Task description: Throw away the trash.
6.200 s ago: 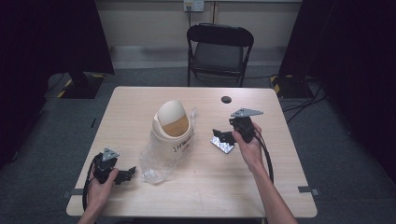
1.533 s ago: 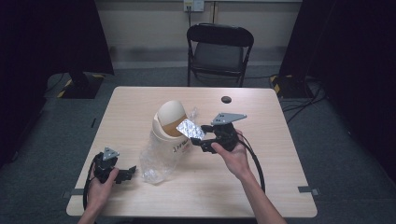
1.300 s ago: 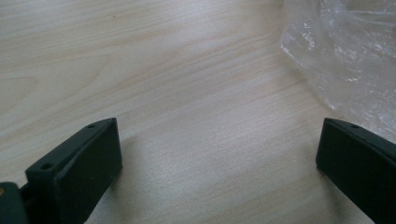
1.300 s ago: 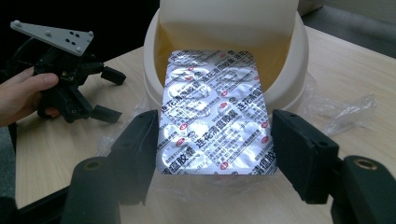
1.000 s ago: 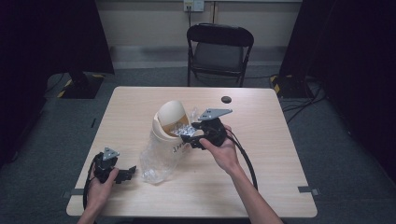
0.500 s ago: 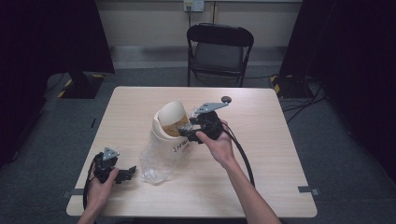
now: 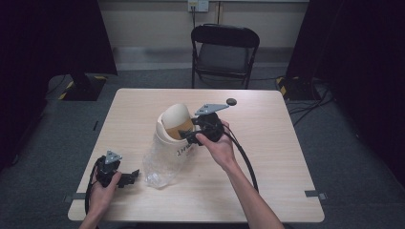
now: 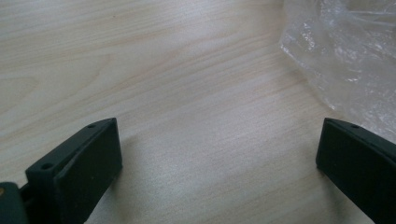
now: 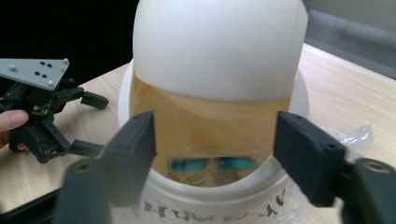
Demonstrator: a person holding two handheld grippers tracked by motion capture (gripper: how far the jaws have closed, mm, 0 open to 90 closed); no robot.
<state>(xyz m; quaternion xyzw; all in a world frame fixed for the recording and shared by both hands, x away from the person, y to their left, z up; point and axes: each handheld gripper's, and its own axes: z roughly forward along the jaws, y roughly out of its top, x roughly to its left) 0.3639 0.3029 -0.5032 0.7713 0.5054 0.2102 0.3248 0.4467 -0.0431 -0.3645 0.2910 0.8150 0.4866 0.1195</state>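
A small white bin (image 7: 171,125) with a domed swing lid (image 9: 215,46) stands at the table's middle, lined with a clear plastic bag (image 7: 162,164). My right gripper (image 7: 187,137) is at the bin's mouth, open (image 9: 217,130). Between and beyond its jaws a blurred, shiny greenish wrapper (image 9: 212,164) lies inside the opening, free of the jaws. At the front left of the table my left gripper (image 7: 131,177) rests open (image 8: 219,154) over bare wood. The bag's edge (image 8: 355,60) lies just past its right jaw. That gripper also appears in the right gripper view (image 9: 93,123).
A small black round object (image 7: 232,101) lies near the far edge of the wooden table (image 7: 277,157). A black folding chair (image 7: 224,47) stands behind the table. Cables trail from both grippers toward the front edge.
My right gripper carried a silvery wrapper from the table's right-middle leftward to the bin's mouth and opened, and the wrapper now lies inside the opening. The left gripper has stayed put.
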